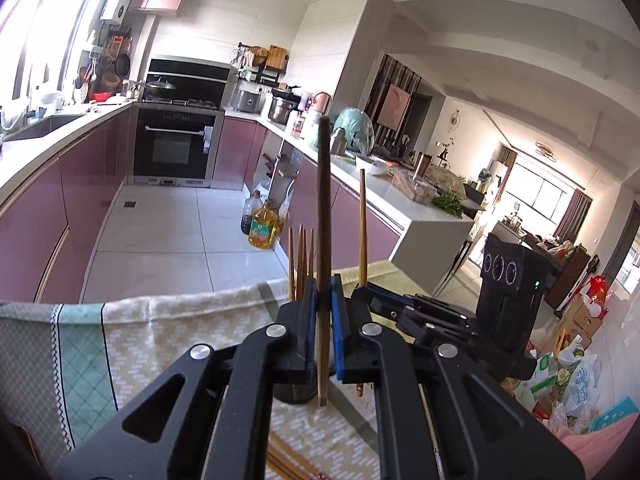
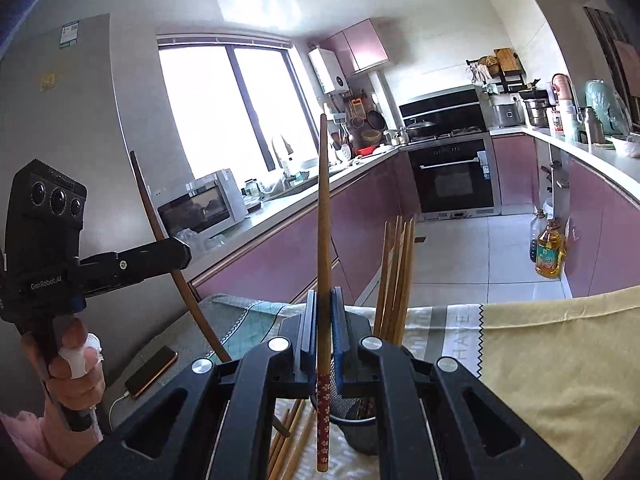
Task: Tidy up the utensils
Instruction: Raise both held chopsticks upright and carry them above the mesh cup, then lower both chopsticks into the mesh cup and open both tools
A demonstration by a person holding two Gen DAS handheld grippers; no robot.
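Observation:
My left gripper (image 1: 323, 300) is shut on a dark brown chopstick (image 1: 323, 200) and holds it upright over the table. My right gripper (image 2: 323, 308) is shut on a light wooden chopstick (image 2: 324, 216) with a red flowered end, also upright. A black mesh utensil holder (image 2: 356, 416) stands under the right gripper, with several wooden chopsticks (image 2: 396, 276) upright in it; they also show in the left wrist view (image 1: 301, 260). More loose chopsticks (image 2: 290, 436) lie on the tablecloth. The left gripper (image 2: 176, 254) shows in the right wrist view, the right gripper (image 1: 362, 292) in the left wrist view.
A patterned tablecloth (image 1: 160, 340) covers the table; its yellow part (image 2: 552, 364) is at right. A phone (image 2: 152, 372) on a cable lies at the left edge. Oil bottles (image 1: 262, 228) stand on the kitchen floor beyond. Bags and boxes (image 1: 572, 376) lie at right.

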